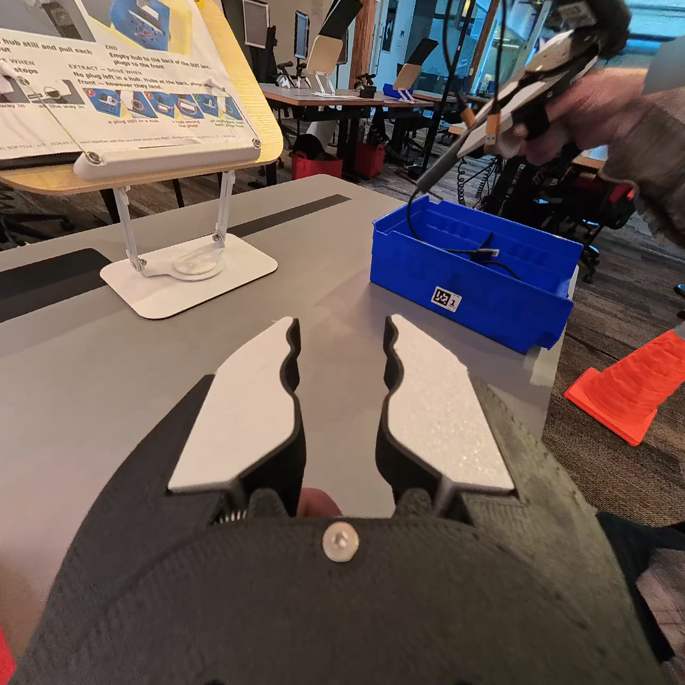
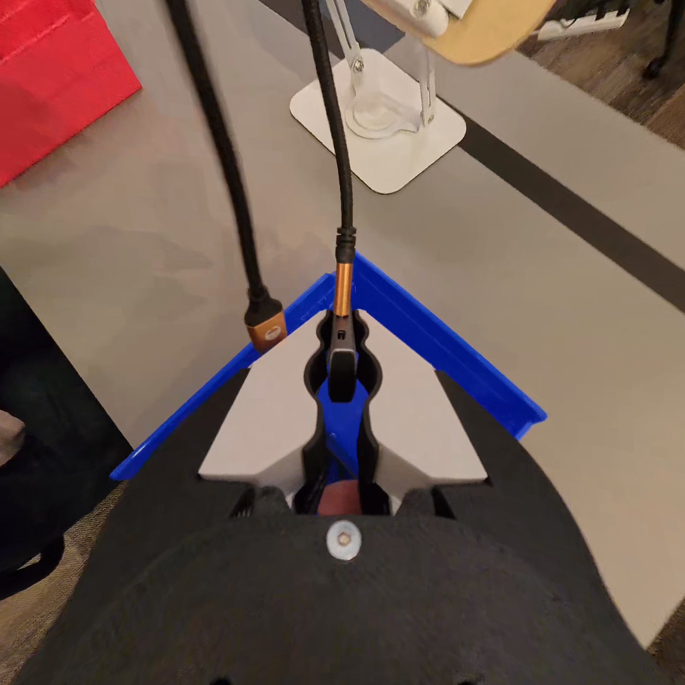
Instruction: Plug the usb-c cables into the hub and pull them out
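My left gripper is open and empty, low over the grey table. My right gripper is shut on a slim grey hub, seen edge-on, held above the corner of a blue bin. An orange-collared plug on a black braided cable sits at the hub's front end. A second orange plug hangs just left of it, and I cannot tell whether it is seated. In the left wrist view the right gripper is high at the upper right, and the hub's thin cable trails into the bin.
A white stand carrying an instruction board stands at the back left of the table. An orange cone lies on the floor off the table's right edge. A red bag is at the far left in the right wrist view. My right fingertips sit around 35 cm from my left ones.
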The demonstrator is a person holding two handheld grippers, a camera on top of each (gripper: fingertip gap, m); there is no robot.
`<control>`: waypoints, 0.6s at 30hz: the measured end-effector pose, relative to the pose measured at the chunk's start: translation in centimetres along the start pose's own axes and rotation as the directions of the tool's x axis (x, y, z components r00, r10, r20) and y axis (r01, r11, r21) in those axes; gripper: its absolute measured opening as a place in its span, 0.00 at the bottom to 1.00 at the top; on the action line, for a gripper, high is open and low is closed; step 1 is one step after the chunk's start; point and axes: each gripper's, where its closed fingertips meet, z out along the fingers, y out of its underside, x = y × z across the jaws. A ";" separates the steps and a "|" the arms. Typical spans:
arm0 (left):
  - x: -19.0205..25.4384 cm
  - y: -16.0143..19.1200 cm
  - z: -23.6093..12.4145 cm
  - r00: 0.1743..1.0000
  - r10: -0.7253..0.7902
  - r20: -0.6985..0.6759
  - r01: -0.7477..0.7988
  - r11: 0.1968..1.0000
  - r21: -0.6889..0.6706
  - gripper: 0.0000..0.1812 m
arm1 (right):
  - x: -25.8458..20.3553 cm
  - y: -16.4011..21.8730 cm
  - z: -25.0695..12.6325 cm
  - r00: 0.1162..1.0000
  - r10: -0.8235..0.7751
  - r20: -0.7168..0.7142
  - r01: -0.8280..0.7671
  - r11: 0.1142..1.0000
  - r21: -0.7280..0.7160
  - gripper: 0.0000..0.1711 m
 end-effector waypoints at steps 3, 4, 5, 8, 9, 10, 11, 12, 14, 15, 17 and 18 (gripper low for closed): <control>-0.1 0.2 0.0 1.000 -0.003 -0.002 0.003 1.000 -0.006 0.23 | 0.6 1.5 1.5 0.999 0.035 0.016 -0.035 0.999 -0.029 0.05; -0.1 0.2 0.0 1.000 -0.003 -0.001 0.003 1.000 -0.007 0.23 | 0.7 1.8 1.9 0.999 0.045 0.021 -0.044 0.998 -0.033 0.05; -0.2 0.3 0.0 1.000 -0.003 -0.001 0.003 1.000 -0.008 0.23 | 0.9 2.1 2.3 0.998 0.056 0.026 -0.055 0.998 -0.039 0.05; -0.3 0.3 0.0 1.000 -0.006 0.001 0.006 1.000 -0.008 0.23 | 1.2 3.4 3.5 0.996 0.076 0.038 -0.073 0.994 -0.076 0.05; -0.3 0.4 0.0 1.000 -0.006 0.001 0.006 1.000 -0.009 0.23 | 1.2 3.8 3.9 0.996 0.080 0.043 -0.075 0.993 -0.092 0.05; -0.3 0.4 0.1 1.000 -0.006 0.000 0.006 1.000 -0.011 0.23 | 1.2 4.3 4.3 0.996 0.082 0.046 -0.077 0.991 -0.110 0.05; -0.3 0.5 0.1 1.000 -0.007 -0.001 0.007 1.000 -0.013 0.23 | 1.1 4.7 4.7 0.995 0.086 0.052 -0.079 0.989 -0.126 0.05; -0.2 0.6 0.1 1.000 -0.006 -0.002 0.006 1.000 -0.015 0.23 | 1.1 5.2 5.2 0.994 0.091 0.056 -0.083 0.986 -0.143 0.05; -0.2 0.7 0.2 1.000 -0.005 -0.004 0.005 1.000 -0.019 0.23 | 1.0 6.2 5.9 0.993 0.102 0.063 -0.089 0.979 -0.181 0.05; -0.2 0.7 0.2 1.000 -0.006 -0.005 0.006 1.000 -0.021 0.23 | 1.0 6.6 6.2 0.992 0.111 0.064 -0.097 0.976 -0.194 0.05; -0.1 0.8 0.2 1.000 -0.007 -0.006 0.007 1.000 -0.023 0.23 | 0.9 7.2 6.8 0.988 0.135 0.077 -0.116 0.970 -0.213 0.05; -0.1 0.8 0.2 1.000 -0.007 -0.006 0.007 1.000 -0.024 0.23 | 0.9 7.3 6.9 0.985 0.152 0.085 -0.132 0.968 -0.212 0.05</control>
